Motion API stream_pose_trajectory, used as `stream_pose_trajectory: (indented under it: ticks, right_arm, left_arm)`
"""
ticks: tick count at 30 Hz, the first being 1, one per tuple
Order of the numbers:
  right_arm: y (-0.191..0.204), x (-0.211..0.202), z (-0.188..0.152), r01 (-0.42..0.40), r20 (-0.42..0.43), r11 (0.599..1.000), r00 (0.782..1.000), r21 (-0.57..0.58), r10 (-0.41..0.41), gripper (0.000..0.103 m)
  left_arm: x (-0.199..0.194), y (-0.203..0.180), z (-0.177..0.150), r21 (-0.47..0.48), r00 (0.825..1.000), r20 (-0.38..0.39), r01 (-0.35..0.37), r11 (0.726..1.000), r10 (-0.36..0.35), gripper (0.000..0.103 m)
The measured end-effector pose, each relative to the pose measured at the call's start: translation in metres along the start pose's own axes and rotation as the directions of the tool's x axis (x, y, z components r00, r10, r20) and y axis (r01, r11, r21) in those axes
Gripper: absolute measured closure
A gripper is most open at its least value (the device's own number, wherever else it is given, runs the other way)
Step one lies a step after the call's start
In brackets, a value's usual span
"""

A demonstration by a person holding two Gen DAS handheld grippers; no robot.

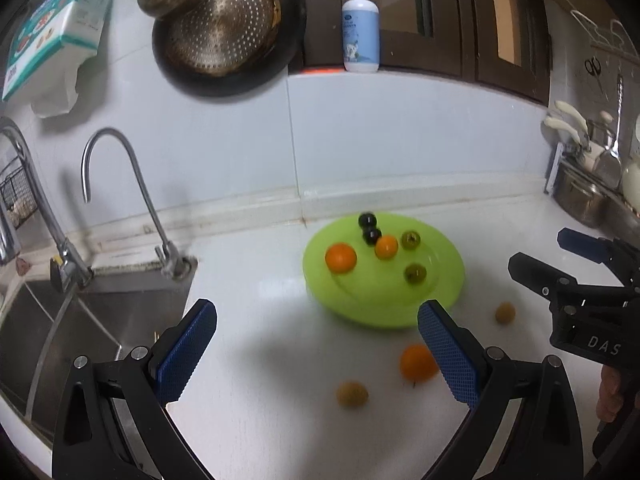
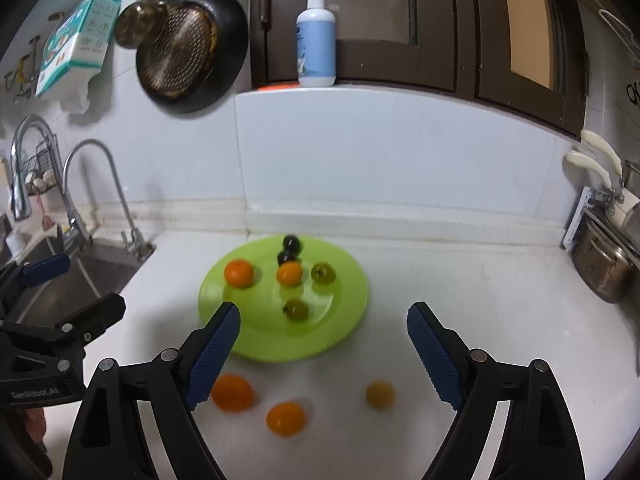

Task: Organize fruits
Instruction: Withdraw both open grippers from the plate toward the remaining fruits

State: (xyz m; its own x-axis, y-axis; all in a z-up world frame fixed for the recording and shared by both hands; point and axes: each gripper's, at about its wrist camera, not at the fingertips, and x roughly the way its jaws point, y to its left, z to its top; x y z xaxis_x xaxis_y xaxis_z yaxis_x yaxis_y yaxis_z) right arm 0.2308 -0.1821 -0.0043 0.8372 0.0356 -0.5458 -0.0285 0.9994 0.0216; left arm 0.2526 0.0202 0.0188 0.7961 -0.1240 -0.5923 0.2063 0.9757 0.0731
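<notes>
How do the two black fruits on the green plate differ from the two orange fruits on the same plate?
The black fruits are smaller and dark; the orange fruits are larger and bright. The black pair touch each other at the far rim of the plate; the orange pair lie apart, nearer the middle. All four are round.

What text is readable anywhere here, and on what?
"DAS": right gripper body, cut off at the frame edge.
"GenRobot.AI": left gripper body.
Pump bottle label: too blurred.
Teal-and-white box on the wall: print too small.
</notes>
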Motion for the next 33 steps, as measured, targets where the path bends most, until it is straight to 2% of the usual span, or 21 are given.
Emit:
stream_pose_trajectory:
  ticks: [6, 10, 19, 23, 33]
  right_arm:
    - [0.008, -0.008, -0.024, -0.002, -0.045, 1.0, 0.999, 0.003, 0.002, 0.017]
    - [0.012, -0.012, -0.036, -0.001, -0.043, 1.0, 0.999, -0.011, 0.001, 0.017]
    - [0.012, -0.005, -0.05, -0.056, -0.078, 0.997, 0.996, -0.047, 0.052, 0.017]
    - [0.011, -0.001, -0.056, -0.083, -0.095, 0.994, 0.992, -0.065, 0.076, 0.017]
    - [0.013, 0.01, -0.07, -0.128, -0.167, 0.991, 0.979, -0.032, 0.121, 0.019]
  left_arm:
    - [-0.005, 0.001, -0.024, 0.009, 1.0, -0.027, 0.014, 1.0, -0.014, 0.001]
    - [-0.009, 0.0, -0.031, -0.011, 0.999, -0.038, 0.006, 1.0, -0.007, 0.002]
    - [-0.004, -0.004, -0.045, -0.062, 0.996, -0.083, -0.024, 0.998, 0.018, 0.014]
    - [-0.003, -0.009, -0.053, -0.06, 0.995, -0.097, -0.022, 0.998, 0.016, 0.017]
    - [0.015, -0.012, -0.059, -0.053, 0.988, -0.151, 0.023, 0.998, -0.031, 0.028]
